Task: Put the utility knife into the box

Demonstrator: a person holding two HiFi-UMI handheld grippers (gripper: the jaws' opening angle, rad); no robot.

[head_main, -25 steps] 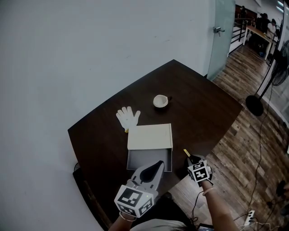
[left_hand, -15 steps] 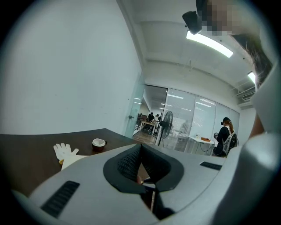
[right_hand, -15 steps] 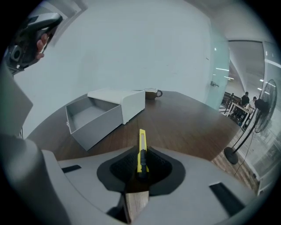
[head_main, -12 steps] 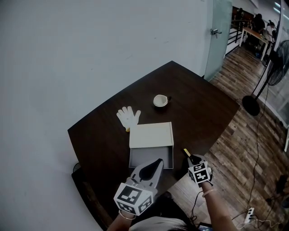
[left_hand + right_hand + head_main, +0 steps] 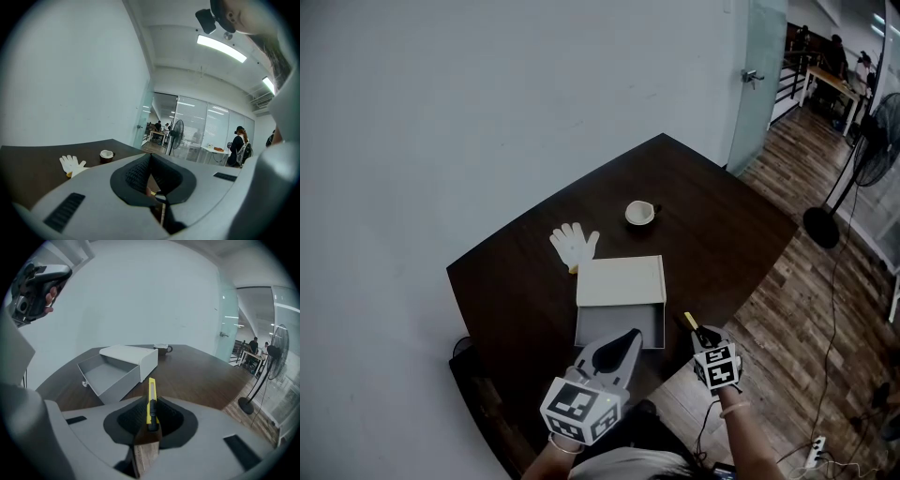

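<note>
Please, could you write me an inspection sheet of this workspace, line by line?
Surface: dark wooden table, no spills seen.
Job's things: box with its drawer pulled open and empty; utility knife to the right of the box, not yet in it.
Clutter: white glove and cup beyond the box.
Grippers: left gripper shut, empty; right gripper shut on the utility knife.
Cables: one cable trails over the floor.
Surroundings: plain wall, glass door, standing fan.

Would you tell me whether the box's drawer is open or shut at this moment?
Open: the drawer is slid out from under the box cover, and its grey inside shows empty.
</note>
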